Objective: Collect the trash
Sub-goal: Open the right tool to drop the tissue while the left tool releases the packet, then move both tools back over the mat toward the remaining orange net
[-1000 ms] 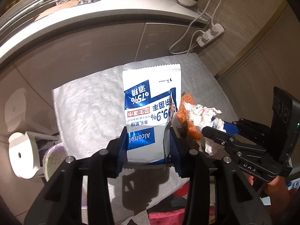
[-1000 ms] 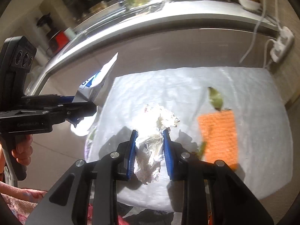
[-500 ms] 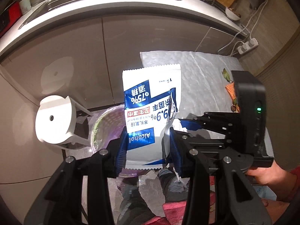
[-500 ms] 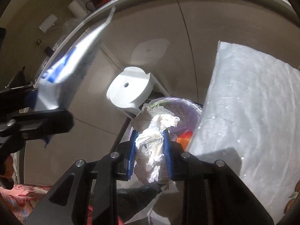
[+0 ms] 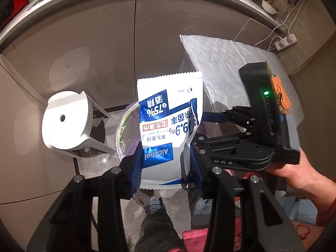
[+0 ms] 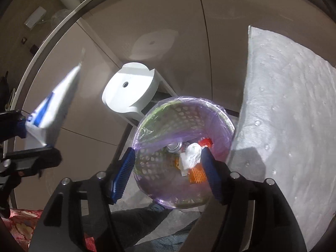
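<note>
Here the worktop (image 6: 289,109), under a white bubbled sheet, lies to the right of the right tool (image 6: 168,174). Directly beyond that tool's tips sits the waste basket (image 6: 168,113), lined with a purple bag, and past it a white round stool (image 6: 130,90). The right tool's jaws have just been opening and now stand wide with nothing pressed between them; the crumpled tissue (image 6: 191,154) is down inside the basket among other trash, close to the right finger. The left tool (image 5: 166,168) is clamped on the lower part of a blue-and-white wipes packet (image 5: 170,126), held upright, with the basket's rim partly hidden behind it.
</note>
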Available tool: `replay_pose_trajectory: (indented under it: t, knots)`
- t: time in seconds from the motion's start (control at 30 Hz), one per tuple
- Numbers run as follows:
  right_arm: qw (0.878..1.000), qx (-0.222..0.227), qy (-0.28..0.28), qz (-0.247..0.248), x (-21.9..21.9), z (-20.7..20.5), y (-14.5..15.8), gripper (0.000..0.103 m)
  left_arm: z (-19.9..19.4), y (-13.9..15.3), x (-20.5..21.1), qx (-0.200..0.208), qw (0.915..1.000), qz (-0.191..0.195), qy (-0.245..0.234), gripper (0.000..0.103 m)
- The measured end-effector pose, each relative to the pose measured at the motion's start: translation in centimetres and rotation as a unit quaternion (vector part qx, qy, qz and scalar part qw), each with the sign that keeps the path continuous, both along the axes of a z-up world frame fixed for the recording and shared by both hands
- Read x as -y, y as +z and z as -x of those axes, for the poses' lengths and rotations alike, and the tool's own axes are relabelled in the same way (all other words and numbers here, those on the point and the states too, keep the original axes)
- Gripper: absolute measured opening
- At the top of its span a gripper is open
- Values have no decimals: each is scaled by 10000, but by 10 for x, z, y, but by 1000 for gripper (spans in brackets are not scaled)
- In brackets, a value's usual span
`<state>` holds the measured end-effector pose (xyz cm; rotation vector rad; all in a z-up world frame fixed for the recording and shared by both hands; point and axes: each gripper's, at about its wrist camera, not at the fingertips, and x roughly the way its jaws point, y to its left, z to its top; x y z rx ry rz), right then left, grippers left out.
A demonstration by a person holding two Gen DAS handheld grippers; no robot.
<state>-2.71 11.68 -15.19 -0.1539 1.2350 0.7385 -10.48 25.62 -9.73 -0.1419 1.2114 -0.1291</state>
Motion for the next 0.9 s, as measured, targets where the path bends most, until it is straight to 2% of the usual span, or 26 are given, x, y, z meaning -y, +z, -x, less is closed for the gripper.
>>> replay_pose_trajectory:
  t: [0.27,0.4,0.57,0.63,0.73,0.9]
  knots:
    - [9976,437,-531,-13,60,8,65,81,-11,-29,11,-187,9997,122,-120,41]
    - [9945,643,-829,-58,86,8,90,82,-23,-52,18,-349,9992,118,-120,41]
    - [9904,837,-1099,-42,110,7,107,82,-40,-78,25,-621,9980,42,-44,64]
    - [9886,894,-1214,-31,118,5,111,83,-44,-79,31,-614,9980,-40,-125,66]
    - [9849,973,-1429,9,133,5,116,83,-44,-73,38,-486,9984,-172,-212,76]
    - [9757,1120,-1878,114,166,2,122,89,-42,-47,46,-271,9988,-192,-360,76]
